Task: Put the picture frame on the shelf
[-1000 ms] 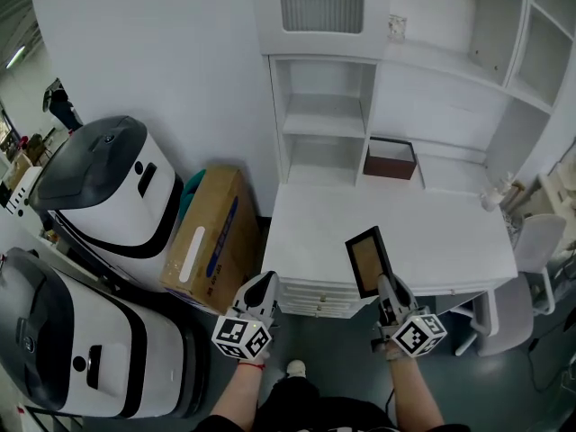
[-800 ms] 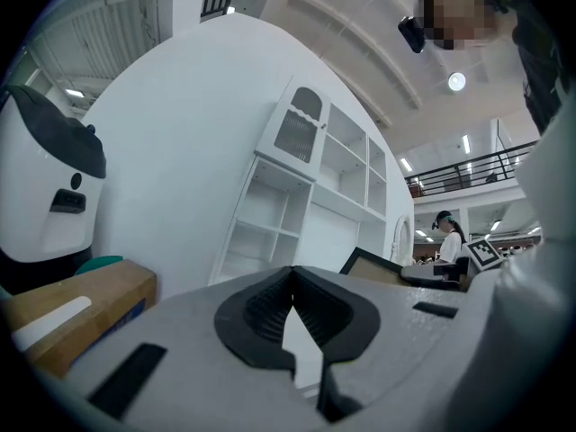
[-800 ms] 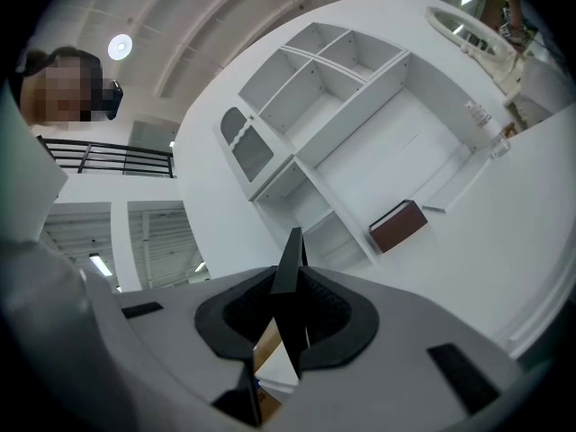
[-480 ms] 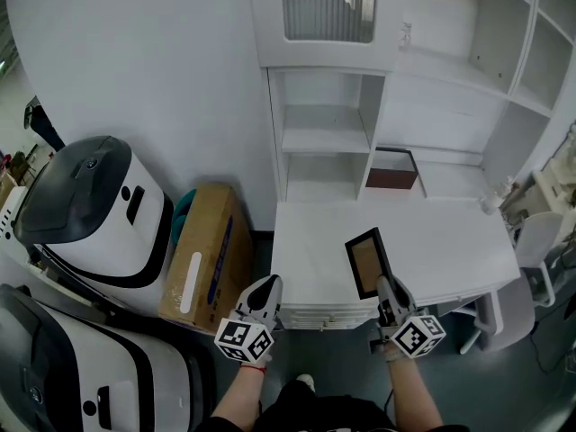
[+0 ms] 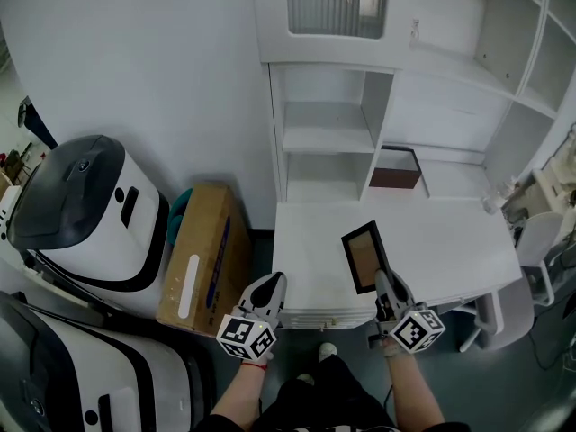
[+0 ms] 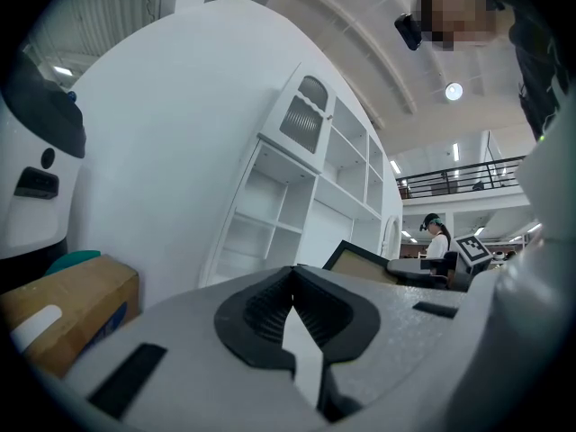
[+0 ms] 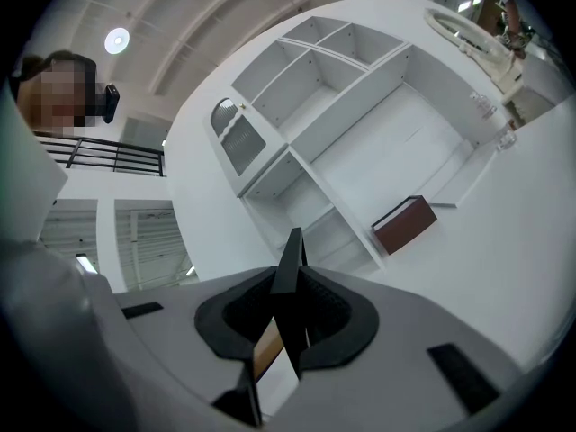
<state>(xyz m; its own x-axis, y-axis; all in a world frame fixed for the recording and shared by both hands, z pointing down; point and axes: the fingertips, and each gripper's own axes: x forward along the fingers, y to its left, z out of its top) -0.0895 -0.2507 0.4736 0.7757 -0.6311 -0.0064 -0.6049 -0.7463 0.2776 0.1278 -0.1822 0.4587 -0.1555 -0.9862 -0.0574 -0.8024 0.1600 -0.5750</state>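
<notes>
My right gripper [image 5: 384,284] is shut on the lower edge of the picture frame [image 5: 364,256], a black frame with a tan panel, held upright over the front of the white desk [image 5: 432,241]. In the right gripper view the frame's black edge [image 7: 290,252] stands between the pads, pointing toward the white shelf unit [image 7: 306,207]. The shelf unit [image 5: 328,133] has open compartments behind the desk. My left gripper [image 5: 263,297] hangs left of the desk's front corner, shut with nothing in it; its tips [image 6: 290,274] meet. From the left gripper view the frame [image 6: 360,259] shows at the right.
A brown open box [image 5: 394,169] sits at the back of the desk beside the shelf compartments. A cardboard box [image 5: 202,250] leans against the wall left of the desk. Two large white and black machines [image 5: 81,205] stand at the far left. A white chair [image 5: 540,241] is right.
The person has stepped toward the desk. Both grippers and the held frame have come nearer to the desk's front edge and the shelf.
</notes>
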